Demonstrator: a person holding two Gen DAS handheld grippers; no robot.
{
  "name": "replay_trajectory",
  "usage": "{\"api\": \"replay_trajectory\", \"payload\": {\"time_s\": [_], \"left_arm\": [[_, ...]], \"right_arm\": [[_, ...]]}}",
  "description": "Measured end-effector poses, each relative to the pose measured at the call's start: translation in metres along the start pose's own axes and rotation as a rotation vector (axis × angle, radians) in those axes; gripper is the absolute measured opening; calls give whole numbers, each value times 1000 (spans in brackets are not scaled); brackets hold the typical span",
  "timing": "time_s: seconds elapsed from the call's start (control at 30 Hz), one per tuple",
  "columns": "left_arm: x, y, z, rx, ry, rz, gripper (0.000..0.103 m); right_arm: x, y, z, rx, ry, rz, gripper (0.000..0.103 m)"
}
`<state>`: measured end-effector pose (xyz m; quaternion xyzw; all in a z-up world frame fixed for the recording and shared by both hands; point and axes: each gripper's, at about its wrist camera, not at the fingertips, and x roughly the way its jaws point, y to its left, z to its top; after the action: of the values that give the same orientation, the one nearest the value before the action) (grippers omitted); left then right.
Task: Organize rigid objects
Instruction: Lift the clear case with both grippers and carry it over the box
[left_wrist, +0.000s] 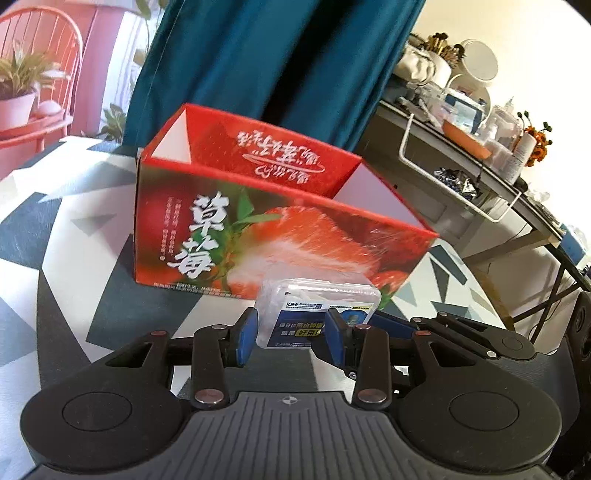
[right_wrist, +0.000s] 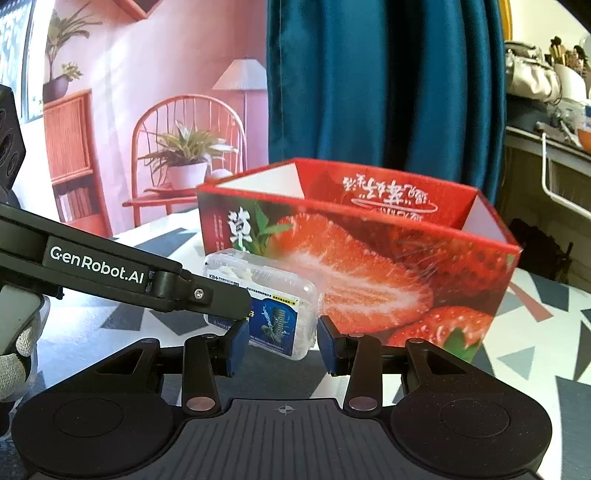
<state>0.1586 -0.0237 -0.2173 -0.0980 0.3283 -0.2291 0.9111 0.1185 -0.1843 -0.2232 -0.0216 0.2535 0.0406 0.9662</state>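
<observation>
A clear plastic floss-pick case (left_wrist: 317, 314) with a blue label is held above the table, in front of an open red strawberry box (left_wrist: 258, 206). My left gripper (left_wrist: 291, 332) is shut on the case. In the right wrist view the same case (right_wrist: 266, 302) sits between my right gripper's (right_wrist: 280, 341) blue pads, which stand close on both sides; I cannot tell if they touch it. The left gripper's black arm (right_wrist: 110, 273) reaches in from the left. The strawberry box (right_wrist: 369, 266) stands just behind.
The table (left_wrist: 55, 206) has a white, grey and dark blue triangle pattern. A teal curtain (left_wrist: 277, 55) hangs behind the box. A cluttered grey shelf (left_wrist: 480, 155) with a white rail stands to the right. A pink backdrop (right_wrist: 166, 92) is at the left.
</observation>
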Motion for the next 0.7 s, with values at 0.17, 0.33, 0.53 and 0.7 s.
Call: {"api": "replay_trajectory", "payload": {"time_s": [0.17,0.33,0.53,0.7], "left_arm": [[-16,-11,3,-14,-16,-1,42],[-30,-28,19,23,-63,-21,42],[-39,-49,59,60,-111,-35,42],[-32,-56,87,62,-128,-42,42]], "right_arm": [[-20,4,8,5,-20,-6,38],[-42,3,26,1,-72,-31,38],[-58,-9,66,27,-117,-51,38],[-52,-27,99,41,-131,-57,38]]}}
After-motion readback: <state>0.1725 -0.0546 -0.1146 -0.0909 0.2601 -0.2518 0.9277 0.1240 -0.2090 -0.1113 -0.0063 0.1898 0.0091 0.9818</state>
